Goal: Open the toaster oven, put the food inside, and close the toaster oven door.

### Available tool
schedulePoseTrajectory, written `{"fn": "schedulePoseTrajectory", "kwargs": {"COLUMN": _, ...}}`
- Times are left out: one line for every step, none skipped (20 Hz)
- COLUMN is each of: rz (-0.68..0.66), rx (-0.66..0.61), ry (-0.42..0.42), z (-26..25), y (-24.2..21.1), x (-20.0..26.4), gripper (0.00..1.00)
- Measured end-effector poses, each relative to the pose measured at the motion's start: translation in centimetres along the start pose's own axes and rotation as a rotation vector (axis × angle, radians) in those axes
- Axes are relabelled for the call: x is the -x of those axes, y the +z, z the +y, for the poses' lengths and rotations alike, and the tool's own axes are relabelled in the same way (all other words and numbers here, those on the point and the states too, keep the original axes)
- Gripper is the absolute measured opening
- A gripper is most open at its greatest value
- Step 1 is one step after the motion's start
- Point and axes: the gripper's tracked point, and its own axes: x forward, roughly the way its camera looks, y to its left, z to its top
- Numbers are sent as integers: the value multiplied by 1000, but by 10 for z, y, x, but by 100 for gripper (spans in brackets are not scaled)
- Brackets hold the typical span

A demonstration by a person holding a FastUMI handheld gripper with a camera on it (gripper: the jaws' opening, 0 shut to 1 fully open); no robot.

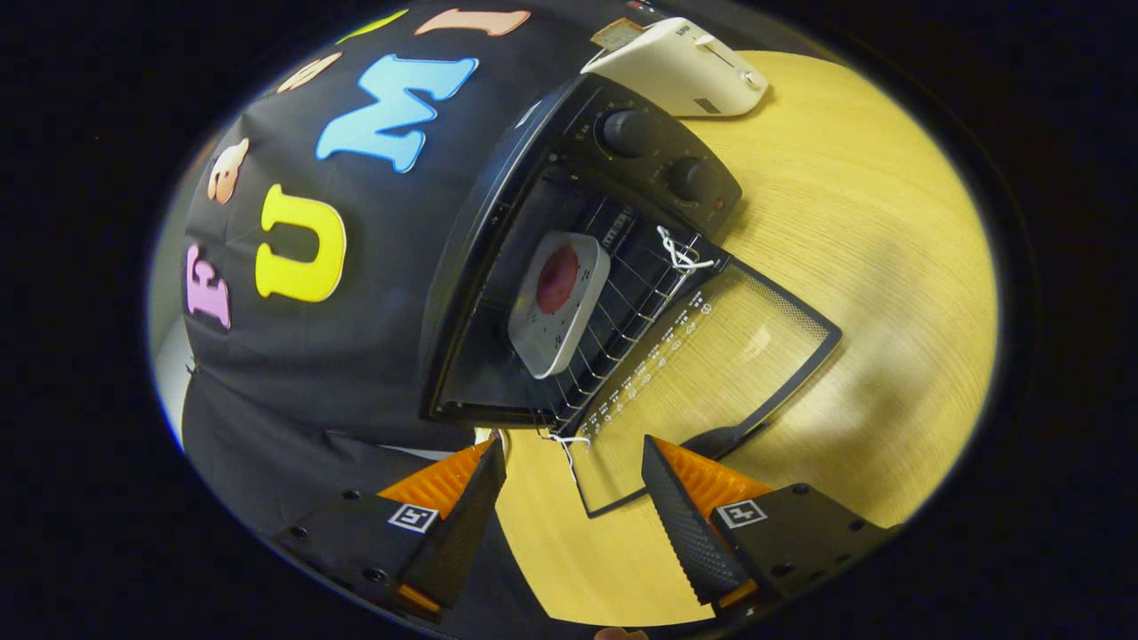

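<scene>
A black toaster oven (533, 178) stands on the wooden table with its glass door (711, 373) folded fully down onto the tabletop. Inside, on the wire rack (622, 311), lies a white square plate (556, 307) with a red round piece of food (557, 277) on it. My gripper (573, 467) is open, its two black and orange fingers (671, 498) spread wide with nothing between them. The fingers hover just in front of the near corner of the lowered door, whose dark handle (725, 440) lies close ahead of the right finger. The view is tilted.
A white pop-up toaster (685, 67) sits on the table (889, 267) beyond the oven's two control knobs (627, 133). White string (680, 253) ties the door hinges at both ends. The black cloth wall (338, 356) hangs close behind the oven.
</scene>
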Motion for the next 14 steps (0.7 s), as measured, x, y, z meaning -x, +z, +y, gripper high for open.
{"fn": "schedulePoseTrajectory", "kwargs": {"rz": 12, "rx": 28, "ry": -10, "z": -2, "y": -6, "x": 1, "gripper": 98}}
{"fn": "schedulePoseTrajectory", "kwargs": {"rz": 18, "rx": 59, "ry": -20, "z": -4, "y": -10, "x": 3, "gripper": 98}}
{"fn": "schedulePoseTrajectory", "kwargs": {"rz": 23, "rx": 95, "ry": -32, "z": -6, "y": -12, "x": 8, "gripper": 98}}
{"fn": "schedulePoseTrajectory", "kwargs": {"rz": 28, "rx": 134, "ry": -44, "z": -9, "y": -16, "x": 9, "gripper": 98}}
{"fn": "schedulePoseTrajectory", "kwargs": {"rz": 40, "rx": 176, "ry": -59, "z": -12, "y": -23, "x": 11, "gripper": 98}}
{"fn": "schedulePoseTrajectory", "kwargs": {"rz": 56, "rx": 217, "ry": -68, "z": -15, "y": -28, "x": 12, "gripper": 98}}
{"fn": "schedulePoseTrajectory", "kwargs": {"rz": 70, "rx": 258, "ry": -78, "z": -17, "y": -35, "x": 13, "gripper": 98}}
{"fn": "schedulePoseTrajectory", "kwargs": {"rz": 82, "rx": 303, "ry": -92, "z": -21, "y": -39, "x": 14, "gripper": 98}}
{"fn": "schedulePoseTrajectory", "kwargs": {"rz": 94, "rx": 352, "ry": -113, "z": -25, "y": -49, "x": 18, "gripper": 98}}
{"fn": "schedulePoseTrajectory", "kwargs": {"rz": 109, "rx": 395, "ry": -141, "z": -32, "y": -53, "x": 19, "gripper": 98}}
{"fn": "schedulePoseTrajectory", "kwargs": {"rz": 125, "rx": 438, "ry": -163, "z": -36, "y": -57, "x": 21, "gripper": 98}}
{"fn": "schedulePoseTrajectory", "kwargs": {"rz": 131, "rx": 482, "ry": -180, "z": -39, "y": -59, "x": 22, "gripper": 98}}
{"fn": "schedulePoseTrajectory", "kwargs": {"rz": 136, "rx": 526, "ry": -195, "z": -42, "y": -61, "x": 22, "gripper": 98}}
{"fn": "schedulePoseTrajectory", "kwargs": {"rz": 145, "rx": 569, "ry": -210, "z": -45, "y": -63, "x": 23, "gripper": 98}}
